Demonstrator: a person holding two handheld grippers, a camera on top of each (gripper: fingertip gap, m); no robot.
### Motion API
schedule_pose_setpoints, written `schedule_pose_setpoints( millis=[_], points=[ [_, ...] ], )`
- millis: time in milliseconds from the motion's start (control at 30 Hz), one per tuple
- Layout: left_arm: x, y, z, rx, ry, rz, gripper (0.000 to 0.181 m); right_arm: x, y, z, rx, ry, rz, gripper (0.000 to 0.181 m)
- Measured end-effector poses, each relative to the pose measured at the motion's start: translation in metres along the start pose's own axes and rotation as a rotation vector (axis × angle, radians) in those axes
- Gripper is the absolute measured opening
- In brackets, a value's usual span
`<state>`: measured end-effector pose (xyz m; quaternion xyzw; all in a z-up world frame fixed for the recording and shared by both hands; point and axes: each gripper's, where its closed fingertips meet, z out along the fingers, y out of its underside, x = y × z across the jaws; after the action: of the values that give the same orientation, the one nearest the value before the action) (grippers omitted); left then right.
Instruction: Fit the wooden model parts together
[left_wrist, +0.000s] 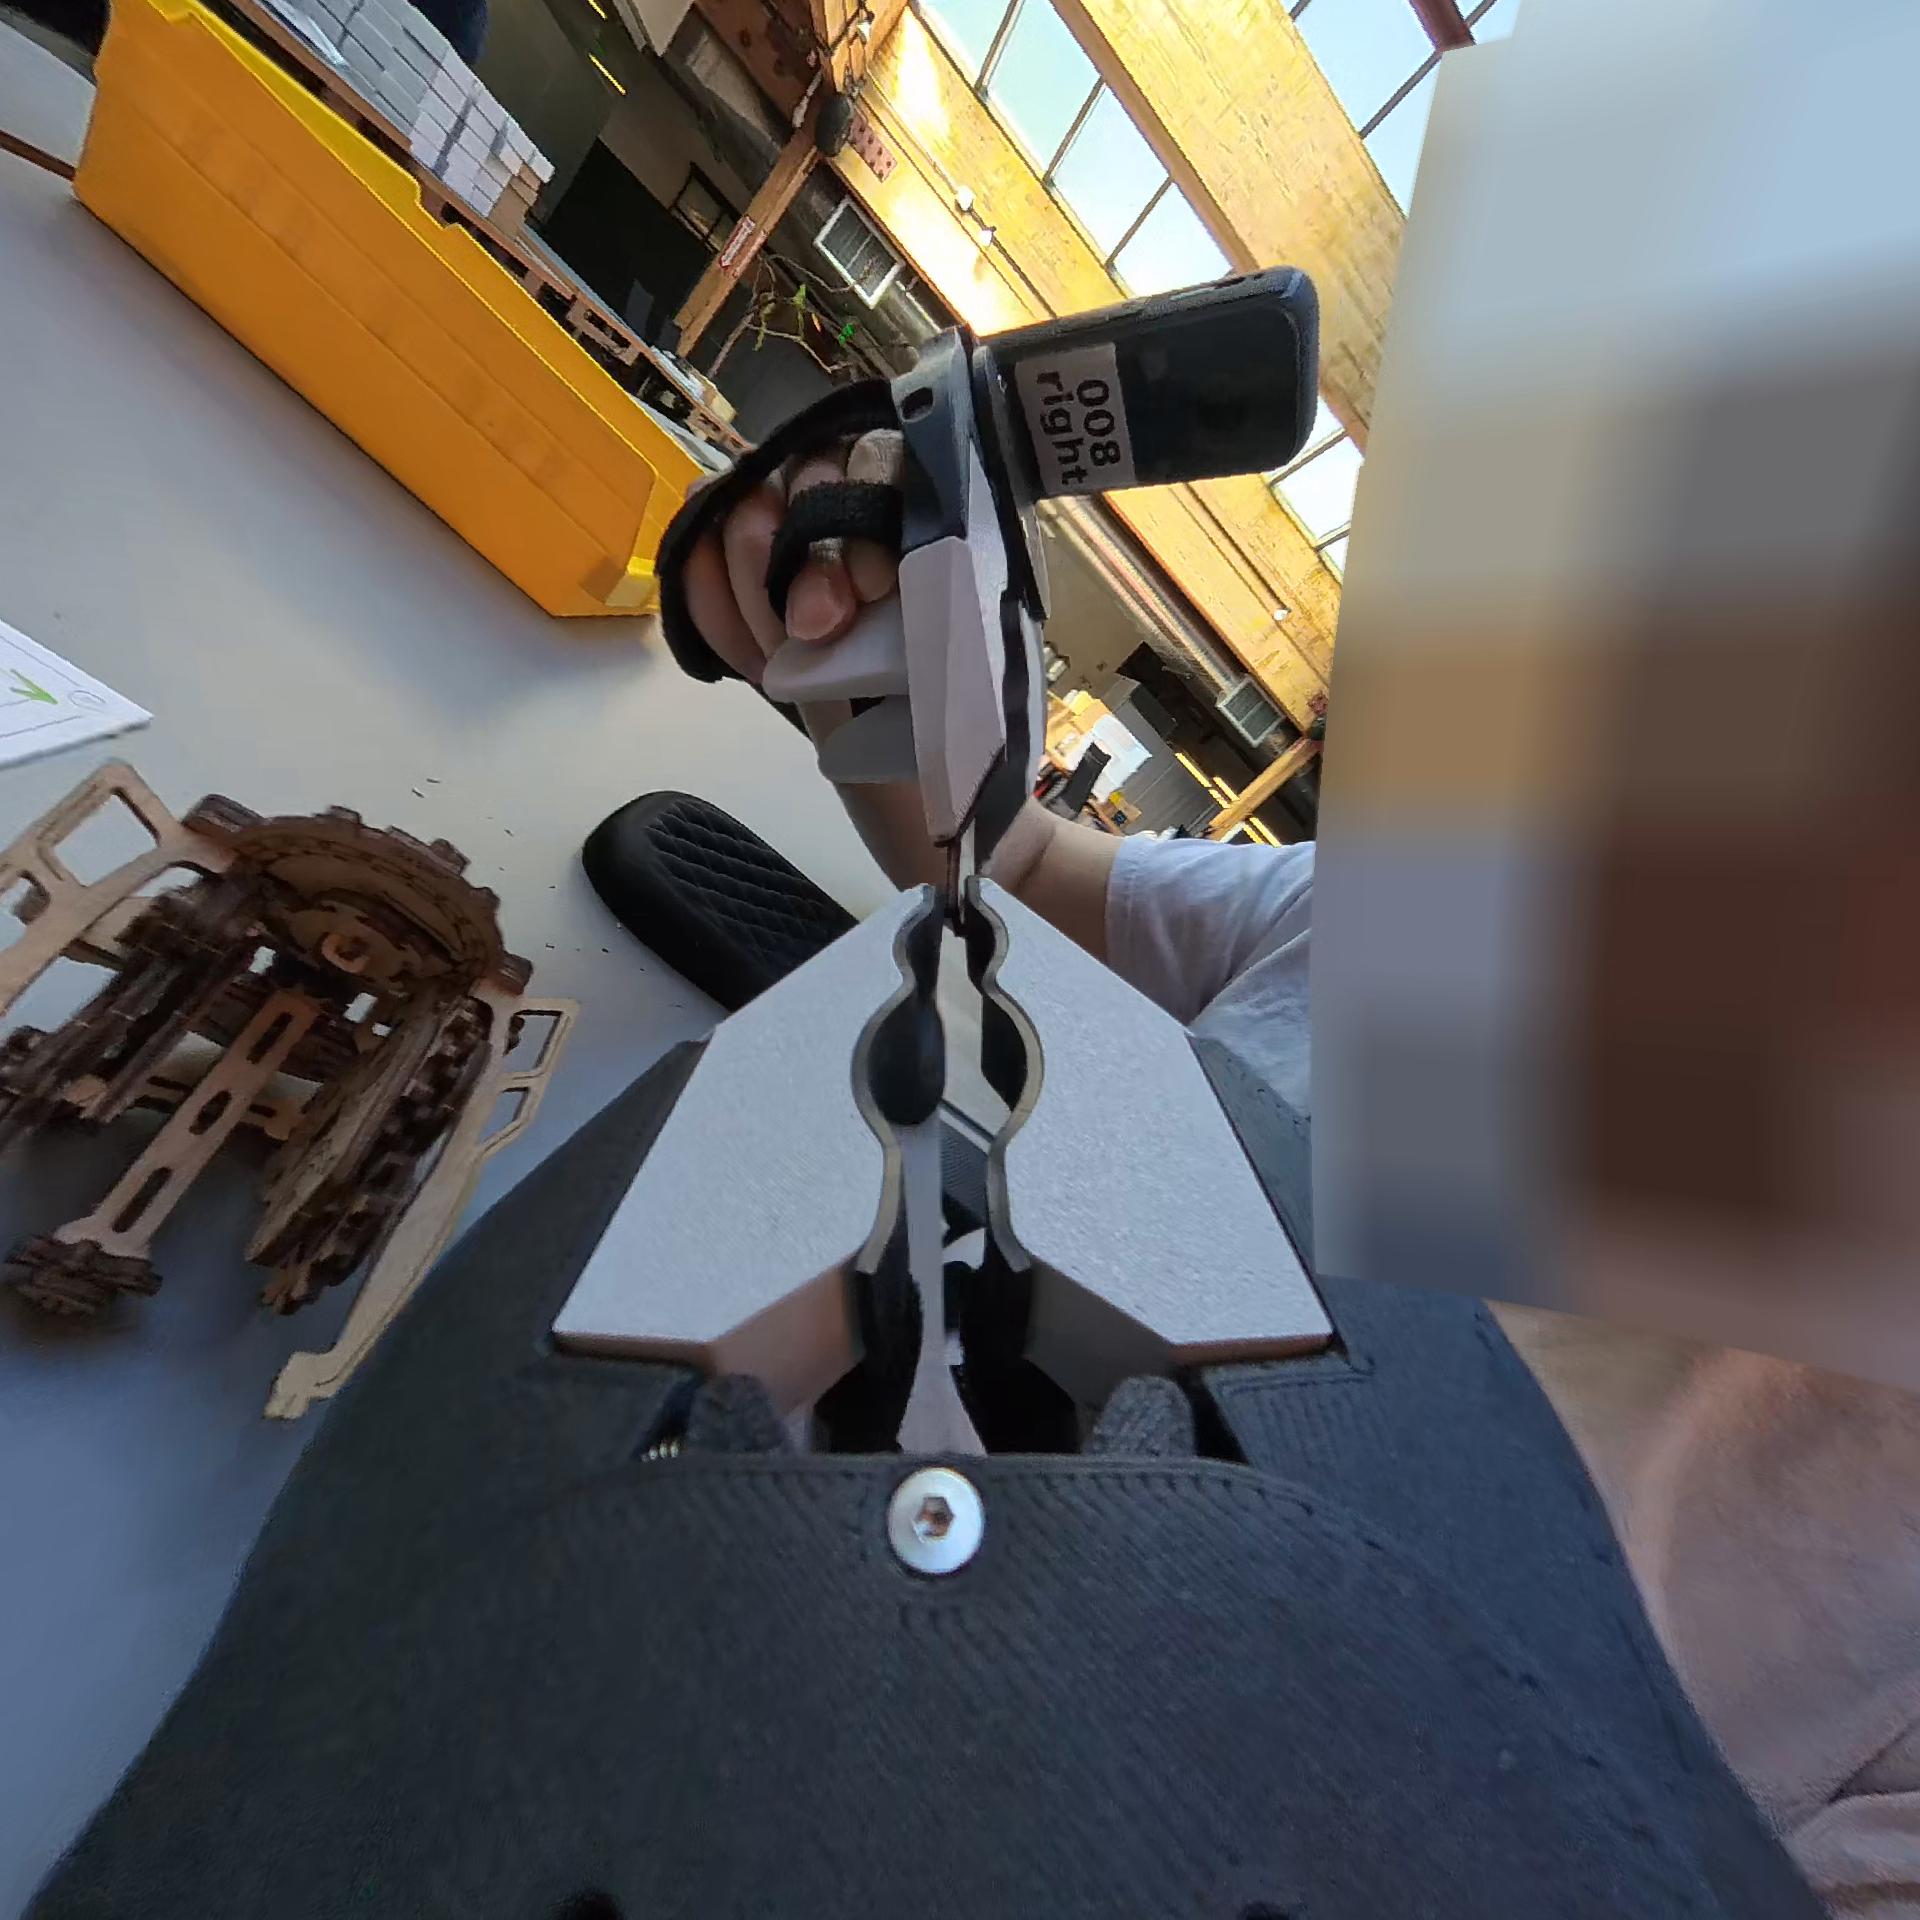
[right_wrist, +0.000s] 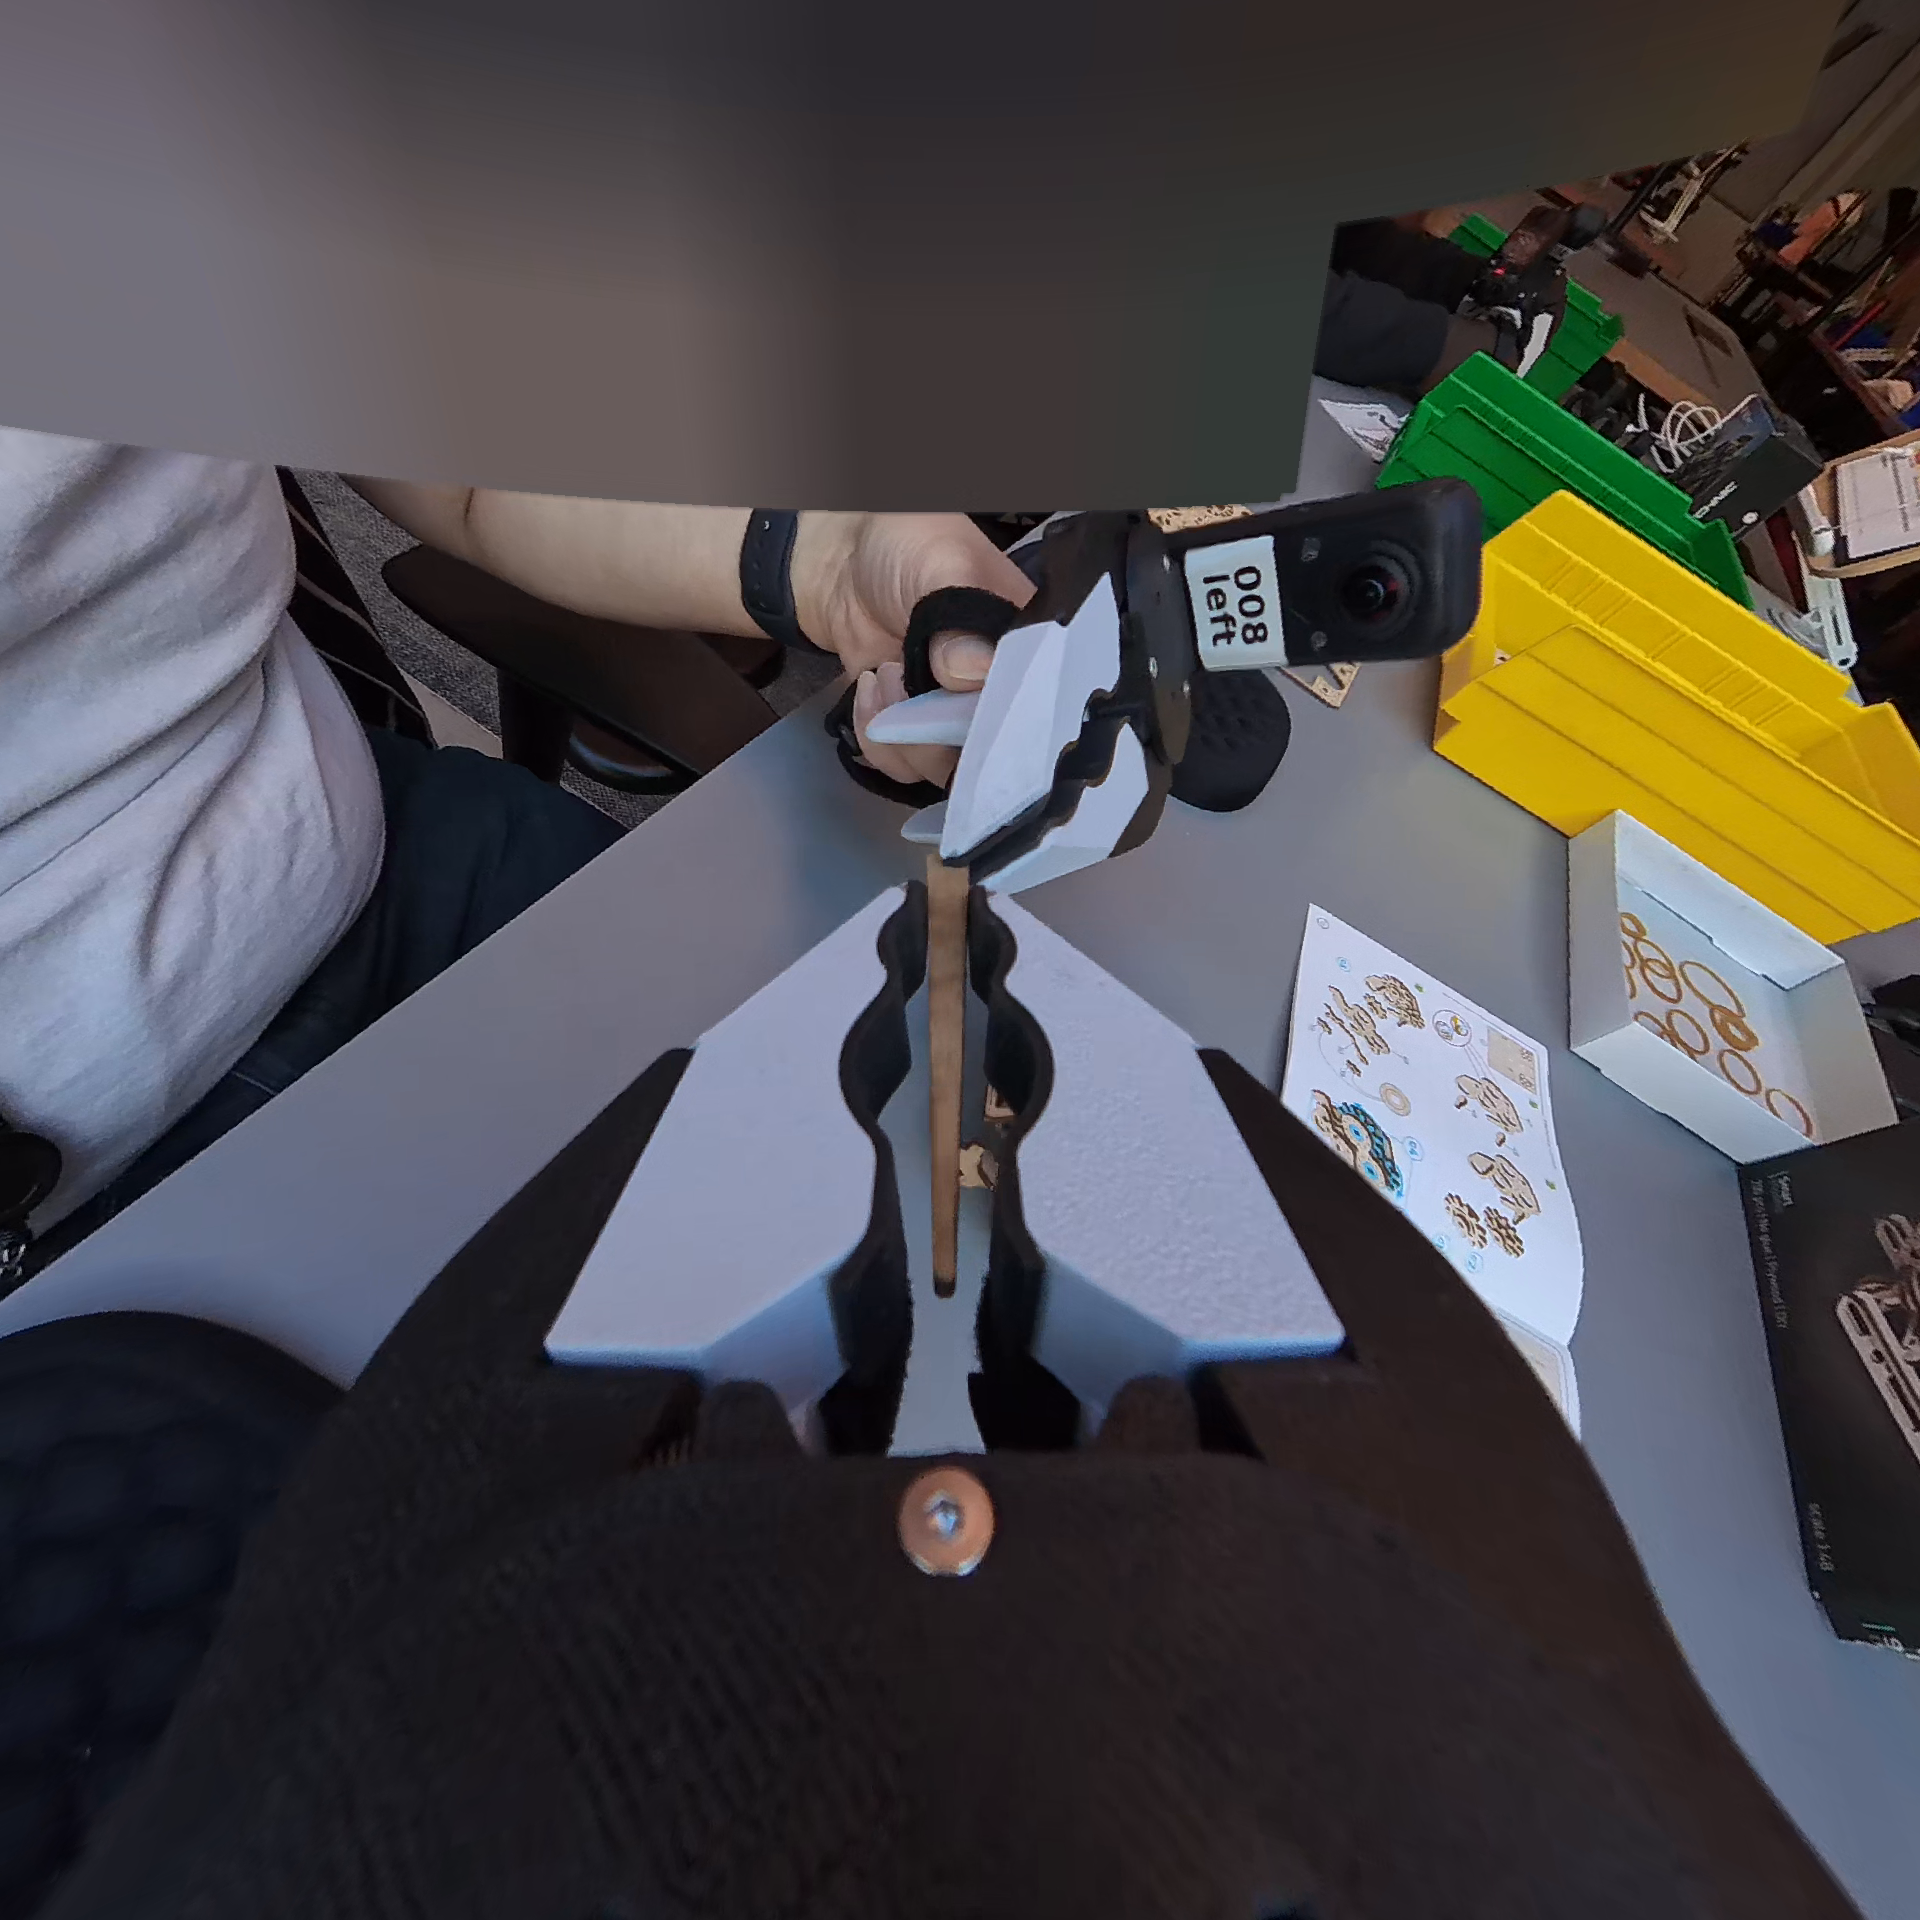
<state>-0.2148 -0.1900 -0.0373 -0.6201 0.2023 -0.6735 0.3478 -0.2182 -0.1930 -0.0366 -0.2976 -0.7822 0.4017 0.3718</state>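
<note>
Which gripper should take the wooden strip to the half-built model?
Left, probably: the left gripper already pinches the end of the wooden strip, and the model lies close beside it in its own view.

Assembled brown wooden gear model (left_wrist: 260, 1049) cut off at left edge of left wrist view, white printed sheet (left_wrist: 52, 691) likewise cropped, thin wooden strip (right_wrist: 945, 1081) with tip hidden inside left claw (right_wrist: 971, 868), black box (right_wrist: 1860, 1382) cut by right edge, whether strip touches right claw (right_wrist: 945, 914) pads unclear.
</note>
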Motion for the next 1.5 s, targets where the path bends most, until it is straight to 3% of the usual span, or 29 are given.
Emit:
schedule_pose_setpoints(
  millis=[33,100,167,233,333,567,633,833,1300,1500],
  points=[
    [-0.002,-0.003,-0.004,0.012,-0.033,0.050,0.007,0.001,0.001,-0.002,0.000,0.005,0.006,0.006],
    [-0.007,-0.011,-0.022,0.054,-0.151,0.186,0.024,0.008,0.007,-0.010,-0.006,0.037,0.061,0.005],
    [-0.023,-0.013,-0.046,0.051,-0.368,0.372,0.032,0.018,0.021,-0.021,-0.046,0.089,0.110,0.006],
    [-0.045,-0.008,-0.071,-0.004,-0.597,0.530,0.042,0.025,0.033,-0.028,-0.092,0.127,0.147,0.005],
    [-0.071,0.016,-0.087,-0.184,-0.753,0.594,0.050,0.027,0.041,-0.026,-0.155,0.123,0.175,0.005],
    [-0.099,0.032,-0.081,-0.410,-0.838,0.647,0.048,0.032,0.046,0.003,-0.342,0.081,0.159,0.006],
    [-0.103,0.036,-0.077,-0.456,-0.836,0.666,0.037,0.036,0.046,0.009,-0.406,0.075,0.141,0.006],
    [-0.103,0.036,-0.069,-0.460,-0.793,0.667,0.013,0.050,0.051,0.024,-0.565,0.019,0.138,0.006],
    [-0.096,0.020,-0.057,-0.518,-0.758,0.776,0.009,0.047,0.070,0.009,-0.719,-0.150,0.290,0.006],
    [-0.097,0.022,-0.057,-0.524,-0.762,0.787,0.009,0.054,0.075,0.007,-0.786,-0.140,0.261,0.006]
  ],
)
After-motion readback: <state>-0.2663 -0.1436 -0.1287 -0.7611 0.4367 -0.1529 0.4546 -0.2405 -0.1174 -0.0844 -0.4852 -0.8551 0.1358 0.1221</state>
